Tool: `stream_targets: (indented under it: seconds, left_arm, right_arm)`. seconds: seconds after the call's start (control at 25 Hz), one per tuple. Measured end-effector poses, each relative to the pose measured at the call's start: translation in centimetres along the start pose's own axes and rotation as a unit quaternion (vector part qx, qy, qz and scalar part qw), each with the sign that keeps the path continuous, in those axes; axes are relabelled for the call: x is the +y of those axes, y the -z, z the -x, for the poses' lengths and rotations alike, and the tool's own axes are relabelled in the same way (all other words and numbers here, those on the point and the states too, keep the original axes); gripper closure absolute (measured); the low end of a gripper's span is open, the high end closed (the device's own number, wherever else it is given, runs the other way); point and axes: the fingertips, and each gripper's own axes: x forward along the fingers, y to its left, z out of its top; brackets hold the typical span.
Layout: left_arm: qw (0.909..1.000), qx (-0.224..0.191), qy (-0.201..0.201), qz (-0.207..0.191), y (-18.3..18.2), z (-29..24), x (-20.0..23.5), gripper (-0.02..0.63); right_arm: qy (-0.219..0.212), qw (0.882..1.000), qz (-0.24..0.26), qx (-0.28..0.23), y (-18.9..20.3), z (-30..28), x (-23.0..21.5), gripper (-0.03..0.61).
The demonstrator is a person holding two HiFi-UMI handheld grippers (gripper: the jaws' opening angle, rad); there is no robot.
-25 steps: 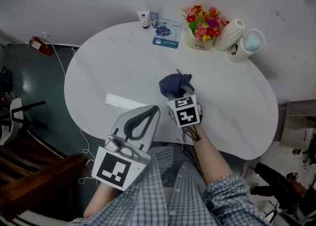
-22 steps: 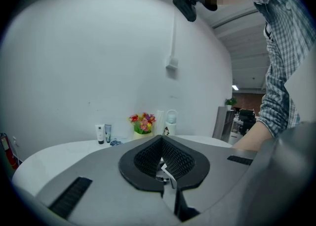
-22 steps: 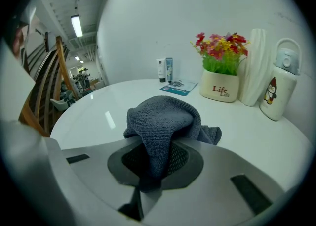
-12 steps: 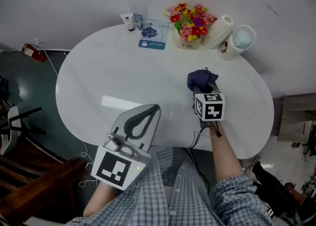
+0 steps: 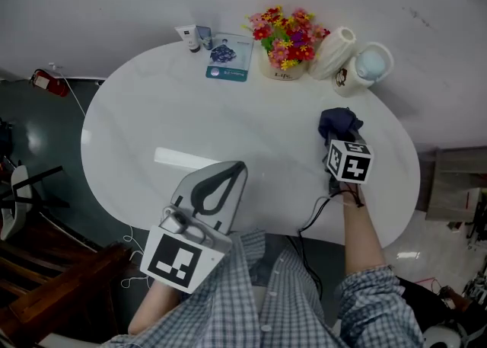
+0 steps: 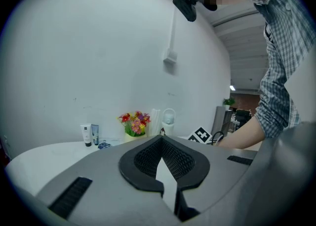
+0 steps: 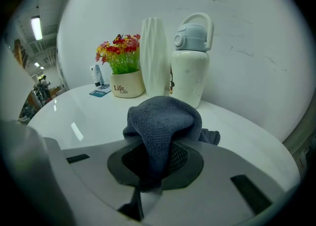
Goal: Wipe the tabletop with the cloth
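White oval table (image 5: 144, 126): wide bare surface at centre and left. Left hand-held gripper (image 5: 237, 167) over near edge, jaws pressed together, empty. Right hand-held gripper (image 5: 335, 141) near right edge, clenched on dark cloth (image 5: 339, 120) bunched on table, near bottle (image 5: 373, 66) and vase (image 5: 335, 51).

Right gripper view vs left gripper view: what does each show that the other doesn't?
Right gripper view only: the dark grey cloth pinched in the right hand-held gripper, bunched up above its jaws.

Left gripper view only: the left hand-held gripper, jaws together on nothing, plus the person's checked sleeve and the marker cube of the other gripper.

Both: the white tabletop, flower pot, ribbed white vase, lidded bottle and tube by the wall.
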Motion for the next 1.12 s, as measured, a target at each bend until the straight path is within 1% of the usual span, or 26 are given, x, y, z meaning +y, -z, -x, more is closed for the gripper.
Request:
stream_targets:
  seconds: [0.24, 0.4, 0.48, 0.6, 0.76, 0.92, 1.12]
  left_arm:
    - [0.9999, 0.000, -0.012, 0.008, 0.0, -0.7, 0.6, 0.612]
    - [0.9998, -0.002, -0.015, 0.008, -0.2, -0.9, 0.7, 0.612]
    - [0.9998, -0.001, -0.016, 0.009, -0.2, -0.9, 0.7, 0.612]
    - [0.9998, 0.000, -0.017, 0.008, -0.2, -0.8, 0.7, 0.612]
    - [0.9998, 0.000, -0.017, 0.006, -0.2, -0.5, 0.6, 0.612]
    - [0.9998, -0.001, -0.018, 0.006, -0.2, 0.1, 0.5, 0.612]
    - [0.9999, -0.003, -0.012, 0.002, -0.1, 0.9, 0.5, 0.612]
  right_arm:
    - [-0.002, 1.000, 0.003, -0.003, -0.9, -1.0, 0.7, 0.541]
    - [-0.022, 1.000, 0.011, -0.005, -1.8, -1.7, 2.7, 0.541]
    - [-0.041, 0.999, 0.021, -0.007, -2.3, -2.1, 4.5, 0.541]
    - [-0.081, 0.996, 0.044, -0.008, -3.0, -2.6, 8.4, 0.541]
    - [-0.144, 0.986, 0.078, -0.006, -3.0, -2.5, 14.6, 0.541]
    - [-0.193, 0.976, 0.099, -0.003, -2.2, -1.5, 19.7, 0.541]
    - [-0.240, 0.965, 0.104, 0.005, -0.2, 0.7, 23.9, 0.541]
